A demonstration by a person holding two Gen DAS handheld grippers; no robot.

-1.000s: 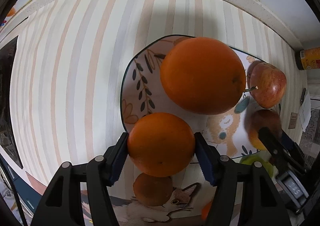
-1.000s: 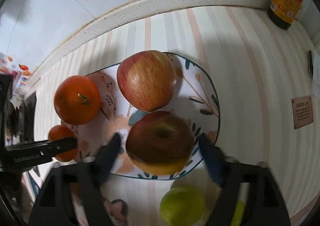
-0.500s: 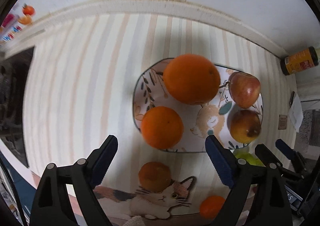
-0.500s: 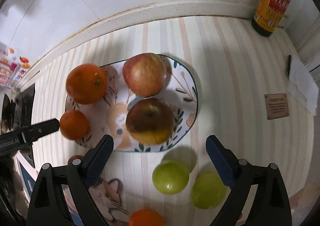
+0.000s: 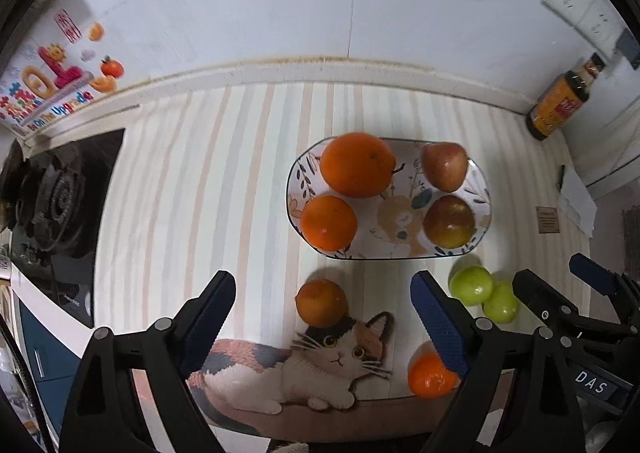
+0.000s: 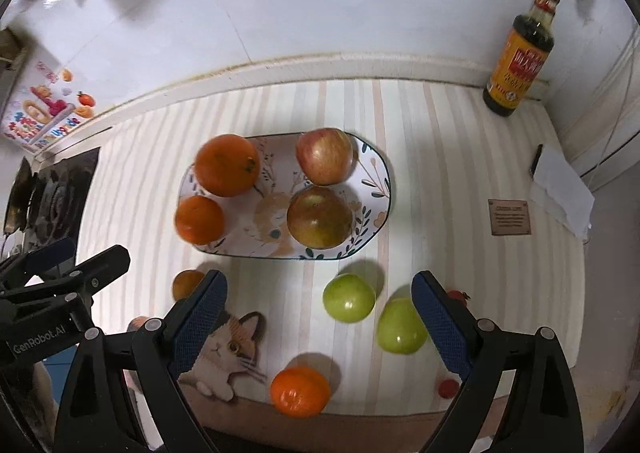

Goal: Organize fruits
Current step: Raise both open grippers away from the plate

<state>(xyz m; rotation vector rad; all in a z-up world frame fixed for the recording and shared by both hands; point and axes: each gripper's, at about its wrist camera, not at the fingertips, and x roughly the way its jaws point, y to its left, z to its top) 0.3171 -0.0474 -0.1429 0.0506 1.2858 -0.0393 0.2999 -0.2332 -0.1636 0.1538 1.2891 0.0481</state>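
Grippers — left gripper (image 5: 323, 317) and right gripper (image 6: 320, 315) agape, empty | labels — "DAS", "GenRobot.AI"

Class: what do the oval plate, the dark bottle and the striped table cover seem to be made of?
Plate: probably glazed ceramic, a smooth printed surface with a thin dark rim. Bottle: glass or plastic, unclear; dark, glossy, with a paper-like yellow label. Table cover: likely vinyl or cloth, flat and matt with printed stripes.

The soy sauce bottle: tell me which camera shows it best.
The right wrist view: the soy sauce bottle stands large, upright and whole, its label visible. The left wrist view shows it small and tilted near the right edge.
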